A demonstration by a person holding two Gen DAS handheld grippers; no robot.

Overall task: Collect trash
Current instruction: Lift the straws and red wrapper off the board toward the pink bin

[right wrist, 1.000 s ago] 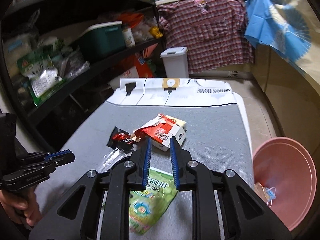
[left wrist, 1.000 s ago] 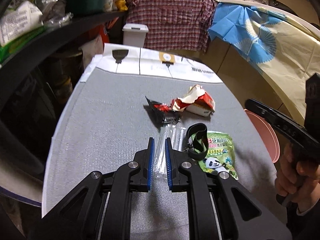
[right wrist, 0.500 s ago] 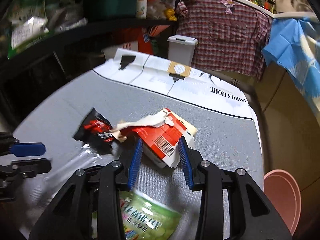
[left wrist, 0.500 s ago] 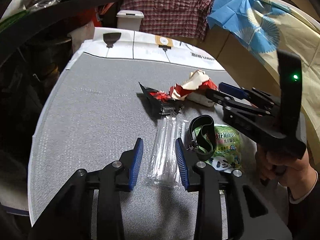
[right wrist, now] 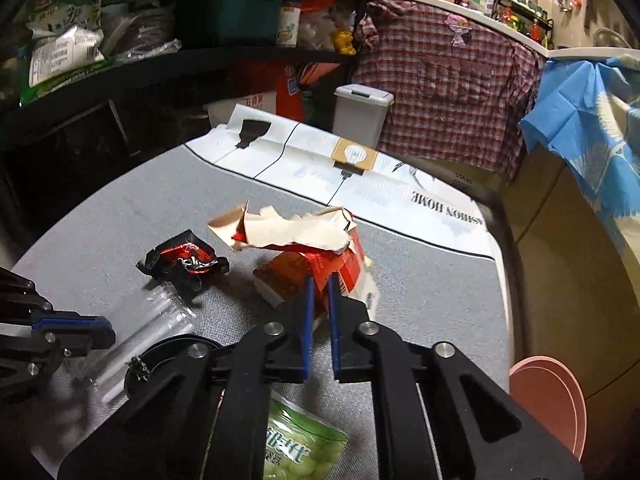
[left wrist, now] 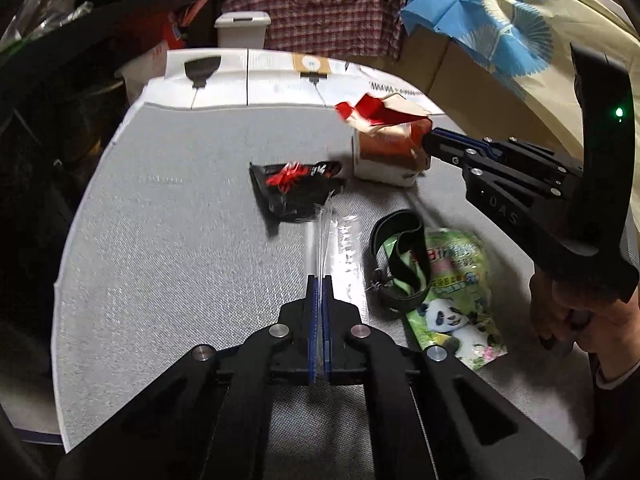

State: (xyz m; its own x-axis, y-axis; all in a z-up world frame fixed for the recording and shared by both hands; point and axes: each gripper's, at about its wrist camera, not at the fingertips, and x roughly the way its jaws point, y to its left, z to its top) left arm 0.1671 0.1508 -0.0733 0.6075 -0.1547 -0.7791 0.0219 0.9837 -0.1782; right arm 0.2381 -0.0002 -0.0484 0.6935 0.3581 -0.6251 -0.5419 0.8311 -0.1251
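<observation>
My left gripper (left wrist: 319, 280) is shut on the near end of a clear plastic straw wrapper (left wrist: 320, 236) that lies on the grey mat (left wrist: 180, 220). My right gripper (right wrist: 319, 280) is shut on a torn red and white carton (right wrist: 316, 256), tipped up off the mat; it also shows in the left wrist view (left wrist: 390, 148). A crumpled black and red wrapper (left wrist: 296, 190) lies beyond the clear wrapper. A green panda snack bag (left wrist: 452, 292) lies to the right with a black strap loop (left wrist: 400, 256) on it.
A pink basin (right wrist: 548, 404) sits below the table's right edge. A small white lidded bin (right wrist: 360, 114) stands beyond the table's far end. Dark shelves with bags and a green box (right wrist: 224, 8) run along the left side.
My left gripper has closed on the clear wrapper. My right gripper has closed on the carton and raised it on end.
</observation>
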